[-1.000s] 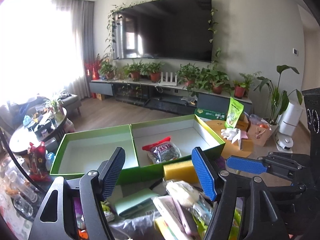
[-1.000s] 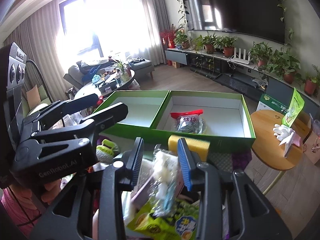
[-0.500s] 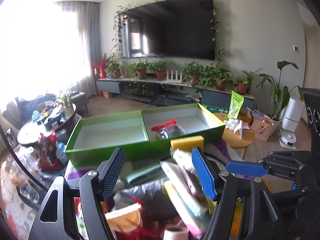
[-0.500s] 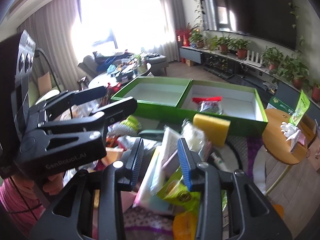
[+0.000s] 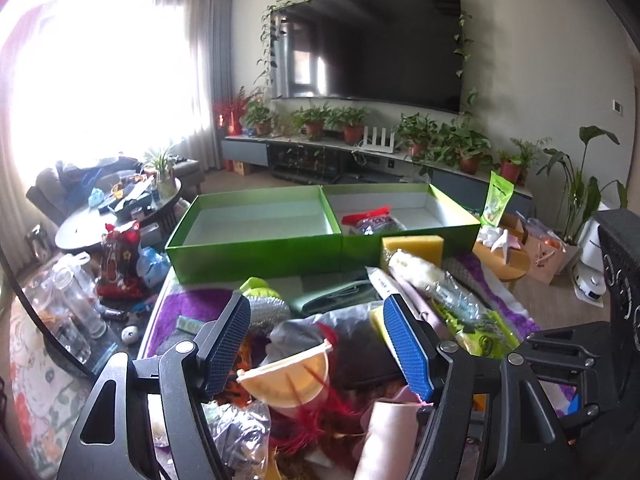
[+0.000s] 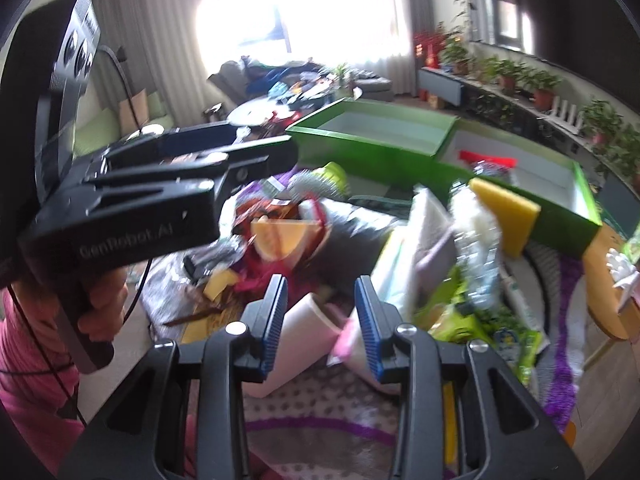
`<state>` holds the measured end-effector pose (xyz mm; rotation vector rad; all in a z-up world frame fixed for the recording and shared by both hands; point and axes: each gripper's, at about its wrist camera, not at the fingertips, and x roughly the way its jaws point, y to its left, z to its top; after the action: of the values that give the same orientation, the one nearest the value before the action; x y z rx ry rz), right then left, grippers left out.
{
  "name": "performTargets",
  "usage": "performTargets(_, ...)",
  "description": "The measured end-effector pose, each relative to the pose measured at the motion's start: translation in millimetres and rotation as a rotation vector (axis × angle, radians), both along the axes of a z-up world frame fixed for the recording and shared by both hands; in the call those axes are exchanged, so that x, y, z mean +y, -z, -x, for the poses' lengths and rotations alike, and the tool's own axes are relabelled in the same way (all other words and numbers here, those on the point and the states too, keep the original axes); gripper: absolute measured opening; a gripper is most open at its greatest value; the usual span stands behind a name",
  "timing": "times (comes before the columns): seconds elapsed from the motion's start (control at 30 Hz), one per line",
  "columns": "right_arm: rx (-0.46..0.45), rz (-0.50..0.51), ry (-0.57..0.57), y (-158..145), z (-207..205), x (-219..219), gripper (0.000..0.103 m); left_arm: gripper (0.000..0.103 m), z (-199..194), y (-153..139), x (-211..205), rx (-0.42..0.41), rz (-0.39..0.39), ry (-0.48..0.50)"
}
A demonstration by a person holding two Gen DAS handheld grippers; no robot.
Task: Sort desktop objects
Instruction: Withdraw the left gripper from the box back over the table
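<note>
Green two-compartment box [image 5: 256,250], one red-topped packet [image 5: 374,222] inside

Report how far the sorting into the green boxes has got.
Barely started. Done: one red-topped snack bag lies in the right green box; the left green box holds nothing. In hand: nothing, the left gripper and right gripper are both open above the pile. Left: the yellow sponge, steel scourer, packets and the rest.

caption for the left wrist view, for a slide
Open left gripper above a cluttered pile, facing a green two-compartment box holding one red-topped packet.
</note>
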<state>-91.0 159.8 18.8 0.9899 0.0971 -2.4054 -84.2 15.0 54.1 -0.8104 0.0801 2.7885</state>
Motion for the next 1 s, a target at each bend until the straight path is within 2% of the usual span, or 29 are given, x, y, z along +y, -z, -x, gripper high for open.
performTargets(0.27,-0.061,-0.016,-0.031,23,11,-16,0.036,0.07,2,7,-11,-0.022,-0.011,-0.031)
performTargets(0.47,-0.076,-0.044,-0.054,26,9,-21,0.037,0.07,-3,13,-20,-0.033,-0.025,-0.036)
performTargets(0.7,-0.102,-0.095,-0.069,30,-13,-24,0.036,0.07,-14,19,-22,-0.022,-0.01,-0.024)
performTargets(0.9,-0.071,-0.112,-0.068,18,-9,-26,0.036,0.07,-19,17,-26,-0.022,-0.031,-0.027)
performTargets(0.93,-0.068,-0.114,-0.077,16,-5,-28,0.046,0.07,-19,18,-29,-0.024,-0.037,-0.033)
performTargets(1.0,-0.057,-0.136,-0.083,13,6,-34,0.055,0.07,-19,18,-37,-0.028,-0.05,-0.052)
